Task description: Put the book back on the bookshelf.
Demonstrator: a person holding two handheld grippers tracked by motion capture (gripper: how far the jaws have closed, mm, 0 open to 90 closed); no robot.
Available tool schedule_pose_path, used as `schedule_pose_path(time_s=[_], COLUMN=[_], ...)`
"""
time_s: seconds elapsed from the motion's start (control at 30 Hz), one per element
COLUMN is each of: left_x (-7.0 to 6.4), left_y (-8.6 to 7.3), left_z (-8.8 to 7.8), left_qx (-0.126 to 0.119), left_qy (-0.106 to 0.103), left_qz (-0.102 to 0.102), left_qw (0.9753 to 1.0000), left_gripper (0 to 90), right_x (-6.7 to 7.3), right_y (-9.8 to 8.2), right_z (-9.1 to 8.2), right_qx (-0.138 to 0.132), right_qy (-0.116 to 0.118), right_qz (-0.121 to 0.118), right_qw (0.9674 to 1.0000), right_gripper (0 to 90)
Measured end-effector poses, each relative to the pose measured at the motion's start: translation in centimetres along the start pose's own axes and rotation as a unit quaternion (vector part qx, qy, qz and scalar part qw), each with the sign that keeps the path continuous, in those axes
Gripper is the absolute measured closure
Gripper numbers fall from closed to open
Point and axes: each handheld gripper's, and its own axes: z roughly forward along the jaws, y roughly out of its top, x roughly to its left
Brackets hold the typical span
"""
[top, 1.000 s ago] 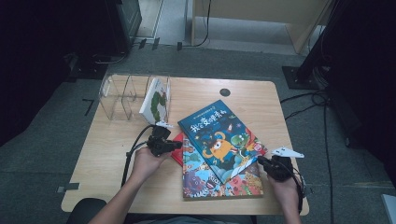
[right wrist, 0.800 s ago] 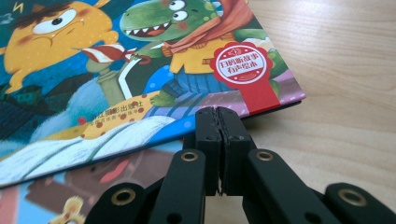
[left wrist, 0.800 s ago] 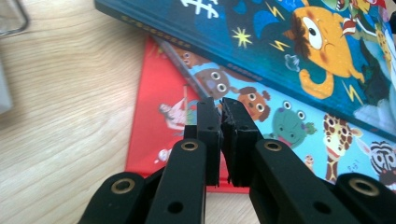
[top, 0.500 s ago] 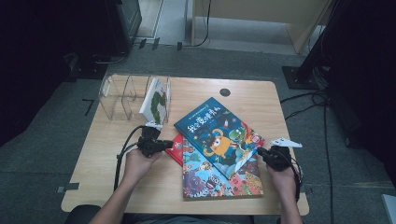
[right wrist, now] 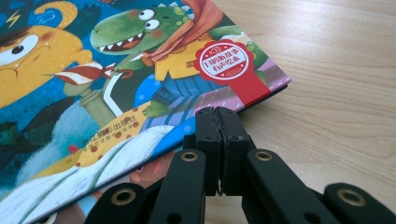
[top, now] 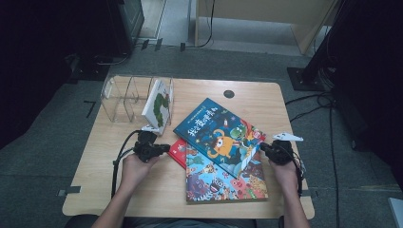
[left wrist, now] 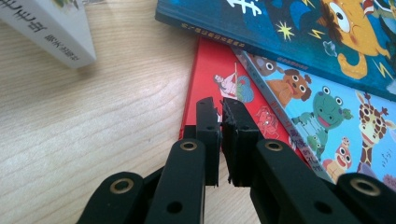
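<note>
Three picture books lie stacked mid-table: a blue monster book [top: 218, 135] on top, a colourful animal book [top: 223, 178] below it, and a red book [top: 178, 151] sticking out at the left. My left gripper [top: 165, 148] is shut with nothing in it. Its tips [left wrist: 221, 108] hover over the red book [left wrist: 210, 79] near its left edge. My right gripper [top: 263, 147] is also shut and holds nothing. Its tips [right wrist: 218, 115] sit at the blue book's [right wrist: 116, 70] right corner, just below the red seal.
A clear acrylic book rack [top: 124, 97] stands at the back left, with a white and green book [top: 158, 105] leaning in its right slot; that book's corner [left wrist: 46, 28] is close to my left gripper. Bare wood [right wrist: 336, 70] lies right of the books.
My left hand has slid left, off the stack toward the red book's edge. My right hand has moved up the table along the blue book's right corner. Both grippers stay shut.
</note>
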Motion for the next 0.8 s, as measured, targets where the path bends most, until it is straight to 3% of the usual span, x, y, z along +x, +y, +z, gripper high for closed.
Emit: schedule_pose_path(time_s=[0.47, 0.8], left_x=[0.7, 1.3], left_y=[-0.8, -1.2], left_z=[-0.6, -0.6], left_qx=[-0.003, -0.002], left_qy=[0.009, 0.015], left_qz=[-0.011, -0.018], left_qw=[0.9999, 0.9997], left_gripper=[86.0, 85.8], right_x=[-0.2, -0.5], right_y=[1.4, 2.2], right_z=[1.5, 2.4], right_qx=[0.002, 0.000], right_qy=[-0.008, 0.000], right_qz=[0.000, 0.009], right_qw=[1.0000, 1.0000], right_gripper=[90.0, 90.0])
